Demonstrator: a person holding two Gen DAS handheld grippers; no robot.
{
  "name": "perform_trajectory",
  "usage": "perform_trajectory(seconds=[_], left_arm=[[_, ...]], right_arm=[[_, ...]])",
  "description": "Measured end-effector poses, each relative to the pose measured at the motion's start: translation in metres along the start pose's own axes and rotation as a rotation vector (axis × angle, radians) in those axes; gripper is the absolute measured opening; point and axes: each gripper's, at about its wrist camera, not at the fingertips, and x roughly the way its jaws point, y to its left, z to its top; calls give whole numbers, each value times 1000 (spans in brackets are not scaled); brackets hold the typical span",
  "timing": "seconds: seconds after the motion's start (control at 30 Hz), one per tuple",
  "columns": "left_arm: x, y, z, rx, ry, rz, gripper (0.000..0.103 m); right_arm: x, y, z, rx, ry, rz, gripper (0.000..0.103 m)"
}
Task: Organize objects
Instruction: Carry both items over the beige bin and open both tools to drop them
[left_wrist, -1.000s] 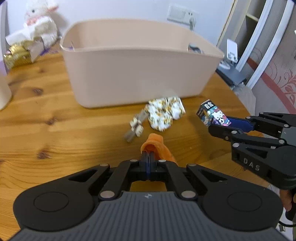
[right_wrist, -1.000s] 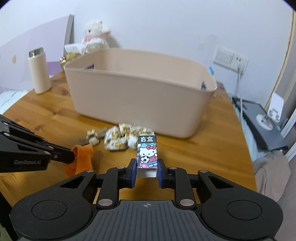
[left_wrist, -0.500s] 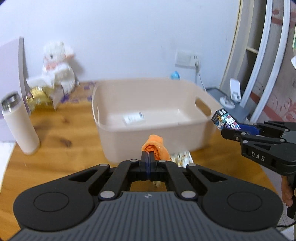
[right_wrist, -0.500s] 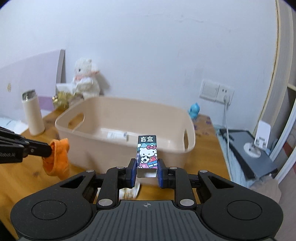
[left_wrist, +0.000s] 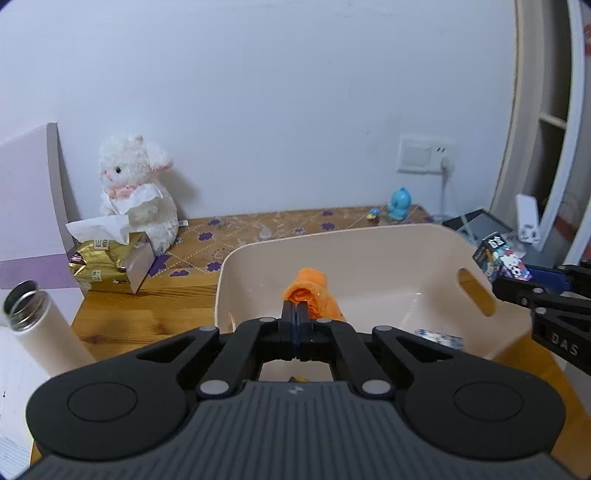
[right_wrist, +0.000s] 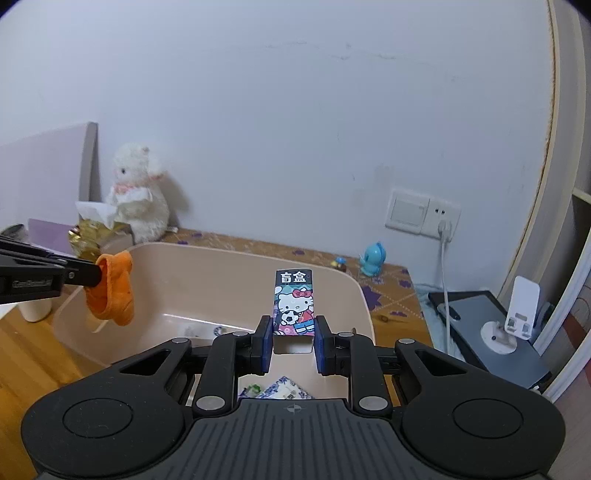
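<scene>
Both grippers are now lifted from table level to above the beige bin (left_wrist: 369, 251), carrying their loads with them. Left gripper (left_wrist: 295, 314) is pinching the orange cloth (left_wrist: 308, 291) with fingers pressed nearly together, hanging it over the bin's near-left rim. Right gripper (right_wrist: 293, 332) is clamping the cartoon box (right_wrist: 294, 302) between blue pads (right_wrist: 265, 343), holding it upright over the bin's interior. Small packets (right_wrist: 284, 391) are already lying on the bin floor.

Judged step: both items are about to be dropped in. Risk: the cloth is sitting right over the bin's rim in the right view, so an early release could drape it on the edge or spill it outside. The box is tall and could tip and bounce off the bin wall. The two grippers are converging on the bin and could collide.
</scene>
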Motion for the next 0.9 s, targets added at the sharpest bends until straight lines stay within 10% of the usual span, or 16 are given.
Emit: perform_trajectory(seconds=[0.33,0.47,0.63,0.9], left_arm=[[71,-6,-24,45,163,48,1],[69,-5,-25,37,159,43,6],[42,-6,-18,42,94,65,77],[-10,-5,-28,54,59,71,85]], right_arm=[[46,1,-12,10,116,5,21],[41,3,-15,0,113,3,37],[22,-1,-12,15,77,-7,58],[-19,3,-21,11,44,2,77]])
